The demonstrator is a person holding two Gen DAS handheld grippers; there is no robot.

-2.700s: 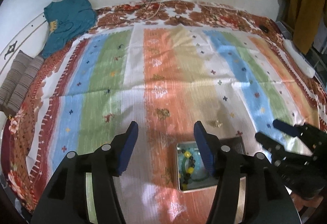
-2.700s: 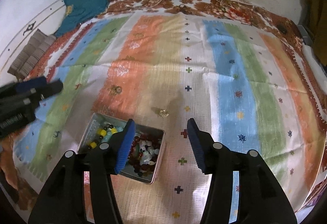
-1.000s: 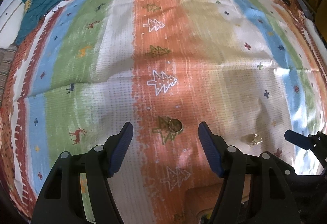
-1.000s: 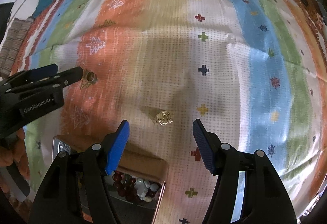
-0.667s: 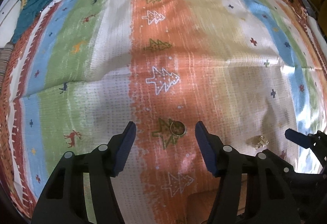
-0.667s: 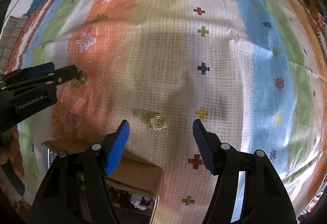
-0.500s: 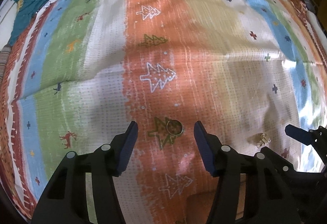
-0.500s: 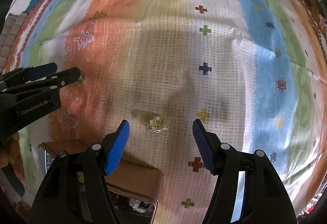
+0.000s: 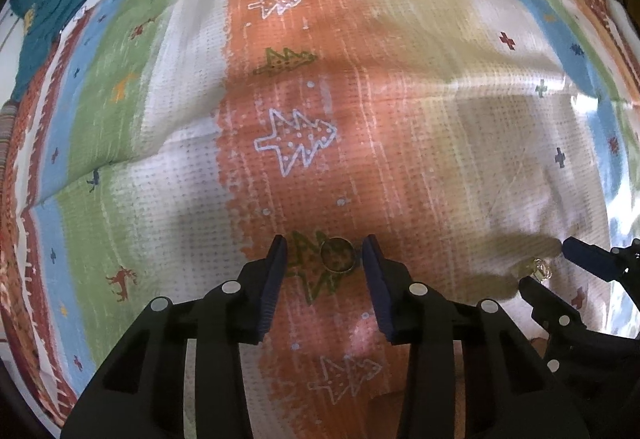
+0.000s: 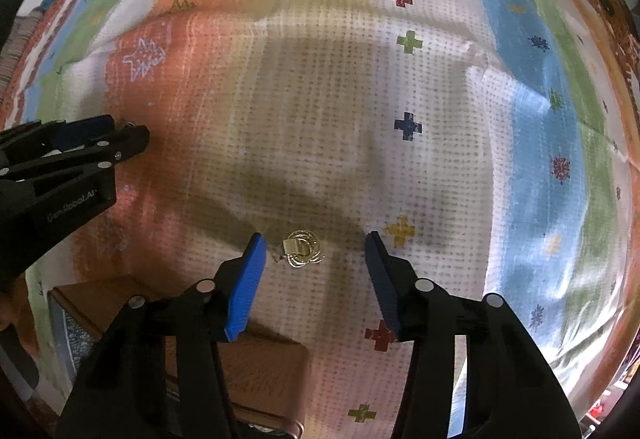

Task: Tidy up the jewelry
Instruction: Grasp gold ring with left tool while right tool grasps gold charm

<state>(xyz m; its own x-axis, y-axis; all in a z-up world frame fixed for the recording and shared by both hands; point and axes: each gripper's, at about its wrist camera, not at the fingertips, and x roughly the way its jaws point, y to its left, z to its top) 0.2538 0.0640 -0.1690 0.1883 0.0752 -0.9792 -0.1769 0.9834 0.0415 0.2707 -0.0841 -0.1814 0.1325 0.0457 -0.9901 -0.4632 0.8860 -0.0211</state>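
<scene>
On left claw: "GenRobot.AI" lettering, side.

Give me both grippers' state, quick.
Left gripper: open, fingers astride the gold ring, holding nothing.
Right gripper: open, fingers astride the gold chain ornament, holding nothing.

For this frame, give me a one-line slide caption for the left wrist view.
Left gripper, jaws open, straddles a gold ring lying on the striped bedspread; right gripper flanks a second gold piece.

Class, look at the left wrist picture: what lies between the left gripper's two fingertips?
In the left wrist view, a gold ring lies flat on the orange-striped bedspread between the open left gripper fingertips, nearer the right one.
</scene>
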